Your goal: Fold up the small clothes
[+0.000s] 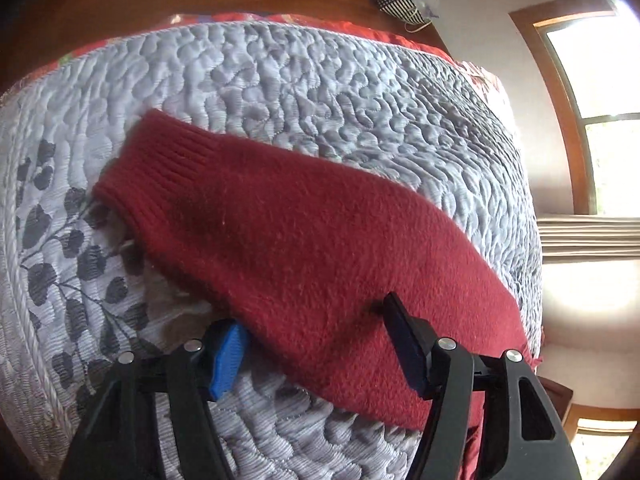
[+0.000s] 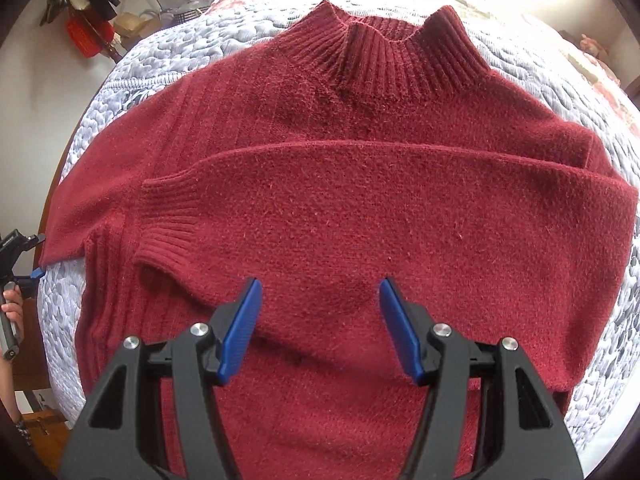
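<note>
Red sweater (image 2: 360, 168) under wide-open, empty right gripper (image 2: 320, 328); its sleeve (image 1: 280, 232) between open left gripper (image 1: 316, 344) fingers, seemingly ungrasped.

Your left gripper (image 1: 316, 344) and right gripper (image 2: 320, 328) both stand with jaws spread wide, gripping nothing, and your left hand (image 2: 12, 308) is wrapped round its gripper's handle.

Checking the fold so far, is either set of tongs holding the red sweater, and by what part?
Neither. Both tongs stand open: the left tongs straddle the outstretched sleeve unclamped, and the right tongs hover over the red sweater.
</note>
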